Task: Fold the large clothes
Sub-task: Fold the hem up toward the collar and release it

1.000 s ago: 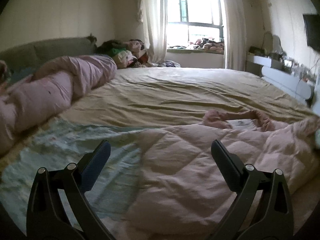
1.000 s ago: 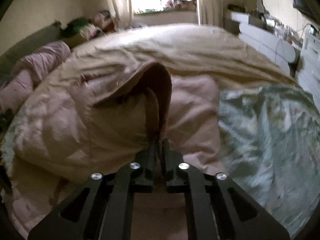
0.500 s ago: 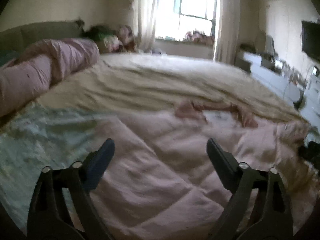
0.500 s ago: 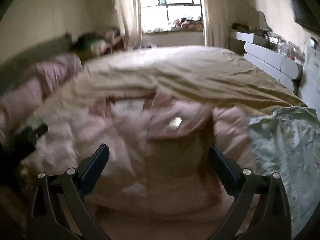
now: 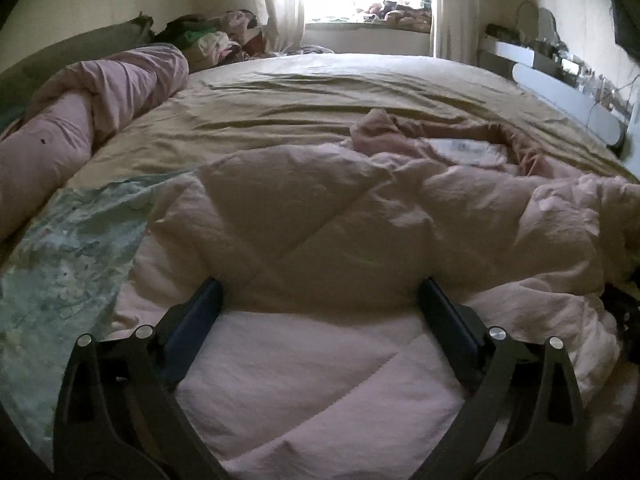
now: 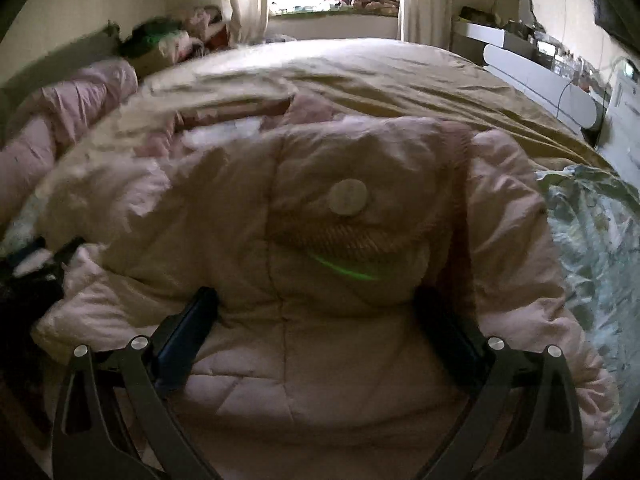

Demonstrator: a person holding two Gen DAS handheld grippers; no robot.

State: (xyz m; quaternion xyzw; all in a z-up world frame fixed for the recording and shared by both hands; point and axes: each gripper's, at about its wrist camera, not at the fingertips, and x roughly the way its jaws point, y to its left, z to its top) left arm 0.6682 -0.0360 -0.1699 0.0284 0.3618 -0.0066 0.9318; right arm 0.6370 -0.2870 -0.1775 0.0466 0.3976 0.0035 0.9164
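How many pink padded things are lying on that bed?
2. A pink quilted jacket is spread across the near part of the bed, under both cameras; a rolled pink duvet lies along the left edge by the headboard. More may be hidden in the pile by the window.

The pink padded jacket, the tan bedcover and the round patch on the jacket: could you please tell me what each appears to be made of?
Pink padded jacket: a matte woven shell over soft filling, judging by its puffy stitched diamond panels.
Tan bedcover: thin matte cloth, probably cotton, lying in fine creases.
Round patch: a pale smooth disc, perhaps rubber or plastic; too blurred to be sure.
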